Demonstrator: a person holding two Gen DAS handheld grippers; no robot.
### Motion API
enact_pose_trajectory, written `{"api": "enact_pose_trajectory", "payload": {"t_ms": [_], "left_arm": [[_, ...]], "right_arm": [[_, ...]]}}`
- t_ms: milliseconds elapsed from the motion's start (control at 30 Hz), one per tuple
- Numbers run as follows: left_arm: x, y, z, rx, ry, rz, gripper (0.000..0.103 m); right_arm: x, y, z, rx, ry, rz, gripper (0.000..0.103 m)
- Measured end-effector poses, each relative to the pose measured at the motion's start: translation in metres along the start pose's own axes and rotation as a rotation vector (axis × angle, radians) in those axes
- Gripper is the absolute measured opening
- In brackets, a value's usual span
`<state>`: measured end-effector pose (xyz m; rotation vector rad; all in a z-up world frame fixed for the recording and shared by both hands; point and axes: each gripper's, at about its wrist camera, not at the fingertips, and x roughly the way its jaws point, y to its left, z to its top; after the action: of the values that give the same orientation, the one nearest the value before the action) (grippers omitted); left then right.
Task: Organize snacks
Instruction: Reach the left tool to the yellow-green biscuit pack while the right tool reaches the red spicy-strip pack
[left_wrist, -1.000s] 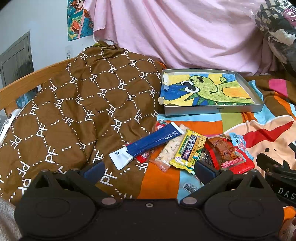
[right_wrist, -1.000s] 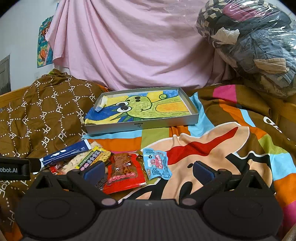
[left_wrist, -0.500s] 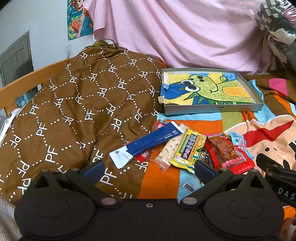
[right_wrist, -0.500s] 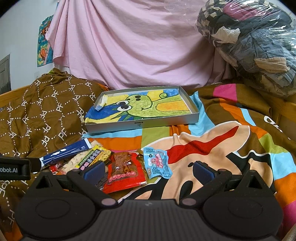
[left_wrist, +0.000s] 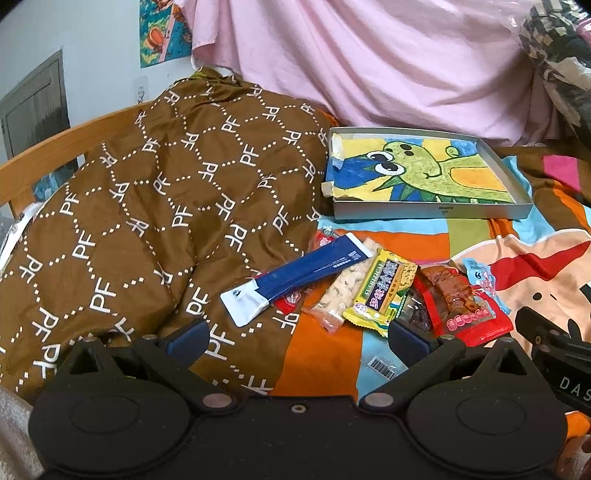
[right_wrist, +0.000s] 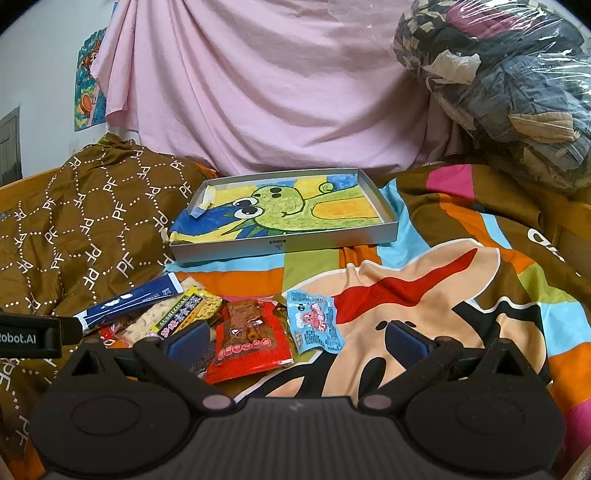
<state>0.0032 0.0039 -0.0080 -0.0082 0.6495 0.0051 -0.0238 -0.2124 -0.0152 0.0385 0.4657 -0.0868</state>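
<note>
Several snack packets lie in a loose pile on a colourful bedspread: a long blue packet (left_wrist: 303, 275) (right_wrist: 129, 301), a yellow bar (left_wrist: 380, 291) (right_wrist: 184, 312), a pale bar (left_wrist: 343, 290), a red packet (left_wrist: 461, 302) (right_wrist: 251, 338) and a small light-blue packet (right_wrist: 314, 321) (left_wrist: 480, 278). A grey tray with a green dinosaur drawing (left_wrist: 432, 212) (right_wrist: 284, 249) sits behind them. My left gripper (left_wrist: 295, 336) is open and empty, just in front of the pile. My right gripper (right_wrist: 295, 341) is open and empty over the red and light-blue packets.
A brown quilt with white letters (left_wrist: 147, 206) is heaped at the left, against a wooden bed rail (left_wrist: 44, 158). A pink sheet (right_wrist: 277, 92) hangs behind. A plastic-wrapped bundle of clothes (right_wrist: 506, 85) sits at the back right.
Both grippers have crept slightly forward and up; the snacks and tray have not moved. Both stay open.
</note>
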Motion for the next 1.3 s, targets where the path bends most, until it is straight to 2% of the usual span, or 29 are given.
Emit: {"api": "enact_pose_trajectory", "payload": {"t_ms": [433,600,733,867,1000,1300], "left_arm": [[0.007,0.004,0.006,-0.027,0.054,-0.012,0.102],[0.02,0.005,0.011,-0.018,0.131,-0.042,0.102],[0.038,0.006,0.023,0.023,0.197,-0.076,0.102],[0.055,0.011,0.041,0.041,0.205,-0.059,0.102],[0.073,0.009,0.055,0.081,0.207,-0.04,0.102],[0.099,0.001,0.067,0.123,0.205,-0.035,0.102]], "right_arm": [[0.009,0.008,0.004,-0.019,0.092,0.009,0.103],[0.016,0.008,0.014,-0.084,0.141,0.048,0.103],[0.018,0.007,0.027,-0.176,0.132,0.09,0.103],[0.024,0.002,0.04,-0.278,0.113,0.158,0.103],[0.036,0.002,0.045,-0.383,0.08,0.165,0.103],[0.072,0.008,0.039,-0.366,0.123,0.193,0.103]]}}
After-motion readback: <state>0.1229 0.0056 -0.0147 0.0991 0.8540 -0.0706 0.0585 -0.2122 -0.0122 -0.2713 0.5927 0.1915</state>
